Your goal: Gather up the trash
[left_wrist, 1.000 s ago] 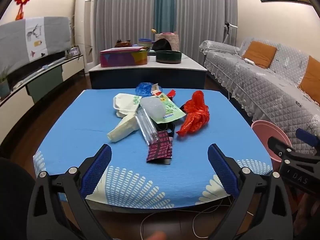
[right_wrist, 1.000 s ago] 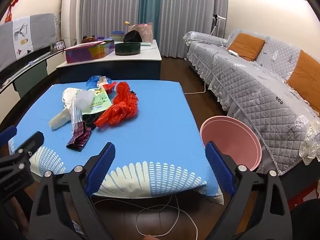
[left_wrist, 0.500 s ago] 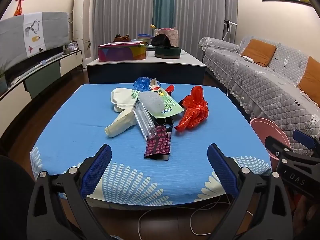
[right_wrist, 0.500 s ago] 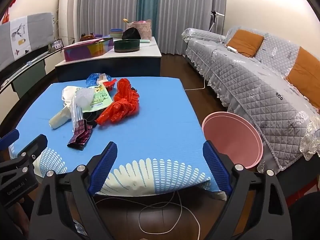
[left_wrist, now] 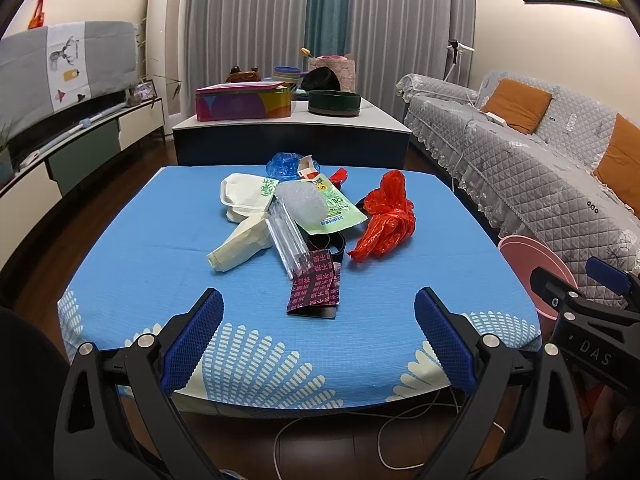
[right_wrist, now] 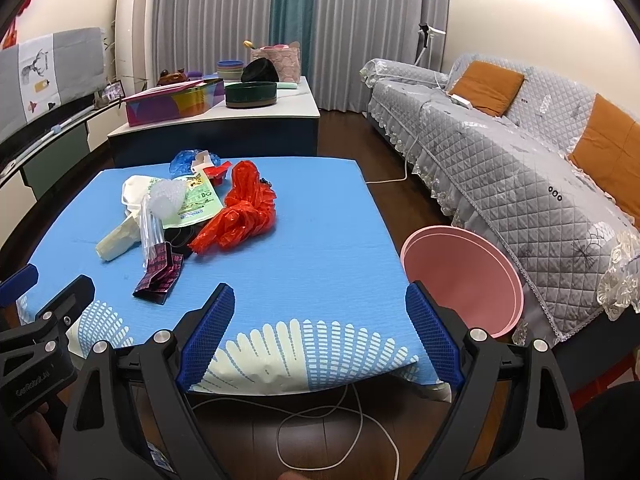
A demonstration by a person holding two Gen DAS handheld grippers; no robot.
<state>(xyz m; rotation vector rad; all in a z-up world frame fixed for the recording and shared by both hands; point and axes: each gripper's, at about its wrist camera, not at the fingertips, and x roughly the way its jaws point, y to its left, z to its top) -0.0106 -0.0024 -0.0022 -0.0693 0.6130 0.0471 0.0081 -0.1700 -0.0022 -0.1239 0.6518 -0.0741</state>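
A pile of trash lies in the middle of the blue-clothed table point(left_wrist: 160, 240): a red plastic bag point(left_wrist: 386, 216), a dark red wrapper point(left_wrist: 316, 284), a clear plastic sleeve point(left_wrist: 286, 236), a cream paper bag point(left_wrist: 240, 246), a white container point(left_wrist: 244, 196), a green pouch point(left_wrist: 334, 210) and a blue bag point(left_wrist: 286, 164). The red bag point(right_wrist: 240, 212) and wrapper point(right_wrist: 160, 272) also show in the right wrist view. My left gripper point(left_wrist: 318, 336) is open and empty at the table's near edge. My right gripper point(right_wrist: 320, 332) is open and empty, near the table's front right corner.
A pink bin point(right_wrist: 464, 276) stands on the floor right of the table, beside the grey sofa point(right_wrist: 520, 168). A dark counter point(left_wrist: 292, 132) with boxes stands behind the table. A white cable point(right_wrist: 340, 416) lies on the floor below the front edge.
Both grippers have risen slightly and tilted, so the table sits a little lower in view. Nothing on the table has moved. Both stay open.
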